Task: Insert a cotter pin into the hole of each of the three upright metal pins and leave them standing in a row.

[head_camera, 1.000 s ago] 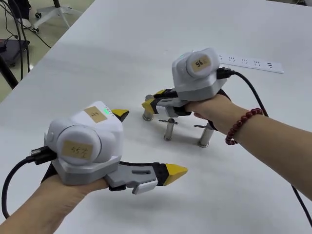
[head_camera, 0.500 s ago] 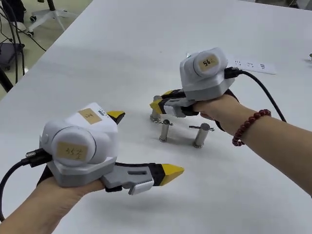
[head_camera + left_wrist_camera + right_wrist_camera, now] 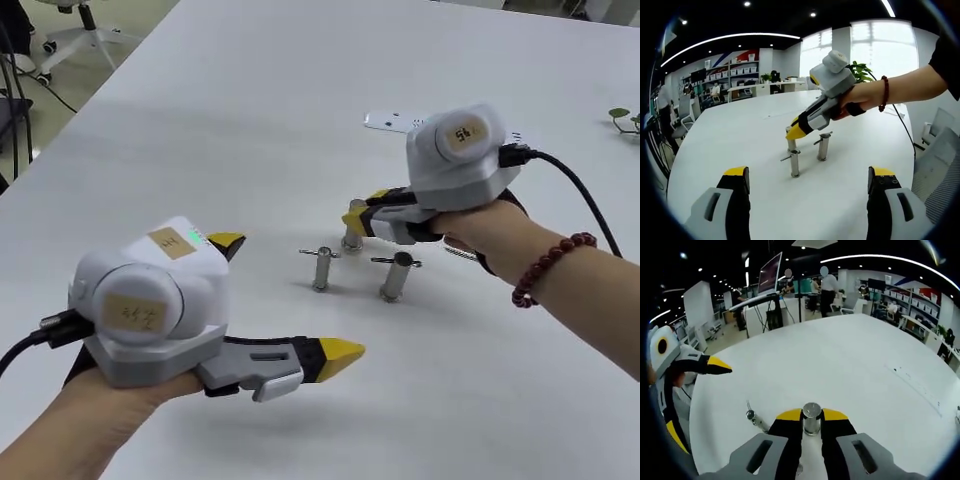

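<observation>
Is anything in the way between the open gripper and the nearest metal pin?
No. Between the left gripper and the nearest pin lies only tabletop. The right gripper is beyond it, shut on the far pin.

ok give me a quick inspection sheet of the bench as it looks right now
surface: white table, no marks seen
job's things: first pin and second pin stand free, cotter pins through them; third pin upright between the right jaws, its cotter pin cannot be told
clutter: power strip; leaf sprig
grippers: right gripper shut on third pin; left gripper open, empty, apart from the pins
cables: black cable on right gripper, another on left
surroundings: chair base on floor; shelves
</observation>
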Available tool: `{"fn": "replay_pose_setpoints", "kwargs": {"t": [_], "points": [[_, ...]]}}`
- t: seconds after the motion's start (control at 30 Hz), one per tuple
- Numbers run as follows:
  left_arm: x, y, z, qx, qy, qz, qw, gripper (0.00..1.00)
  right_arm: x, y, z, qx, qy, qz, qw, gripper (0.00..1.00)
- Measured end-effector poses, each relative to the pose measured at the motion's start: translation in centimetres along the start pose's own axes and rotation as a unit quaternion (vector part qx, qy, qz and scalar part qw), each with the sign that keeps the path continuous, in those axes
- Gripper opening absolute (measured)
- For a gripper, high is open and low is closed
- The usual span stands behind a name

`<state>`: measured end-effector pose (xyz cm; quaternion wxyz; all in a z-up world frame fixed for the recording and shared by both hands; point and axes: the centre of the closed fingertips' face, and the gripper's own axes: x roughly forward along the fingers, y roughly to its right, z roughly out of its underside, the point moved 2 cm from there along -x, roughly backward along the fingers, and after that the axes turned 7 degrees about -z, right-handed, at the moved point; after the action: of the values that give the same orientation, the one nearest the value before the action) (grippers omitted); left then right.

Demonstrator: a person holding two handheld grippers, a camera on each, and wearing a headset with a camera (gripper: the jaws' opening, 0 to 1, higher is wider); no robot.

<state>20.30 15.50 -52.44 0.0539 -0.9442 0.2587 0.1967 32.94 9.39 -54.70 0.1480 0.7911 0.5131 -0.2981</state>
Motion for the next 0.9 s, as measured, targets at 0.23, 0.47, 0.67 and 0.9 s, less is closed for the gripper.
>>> {"fn": "replay_pose_setpoints", "kwargs": {"t": [0.23, 0.47, 0.67, 0.9], "points": [[0.0, -0.1, 0.1, 0.001, -0.002, -0.001, 1.0000, 0.97, -2.0, 0.7, 1.1, 0.008, 0.000, 0.019, 0.9998, 0.08], [0.0, 0.0, 0.1, 0.002, -0.001, 0.000, 1.0000, 0.97, -3.7, 1.1, 2.1, 0.013, -0.002, 0.035, 0.9993, 0.08], [0.0, 0.0, 0.1, 0.001, -0.001, 0.000, 1.0000, 0.97, -4.8, 1.9, 3.1, 0.021, -0.005, 0.045, 0.9987, 0.08], [-0.1, 0.0, 0.0, 0.001, 0.000, -0.001, 1.0000, 0.97, -5.9, 1.9, 4.0, 0.028, -0.006, 0.054, 0.9981, 0.08]]}}
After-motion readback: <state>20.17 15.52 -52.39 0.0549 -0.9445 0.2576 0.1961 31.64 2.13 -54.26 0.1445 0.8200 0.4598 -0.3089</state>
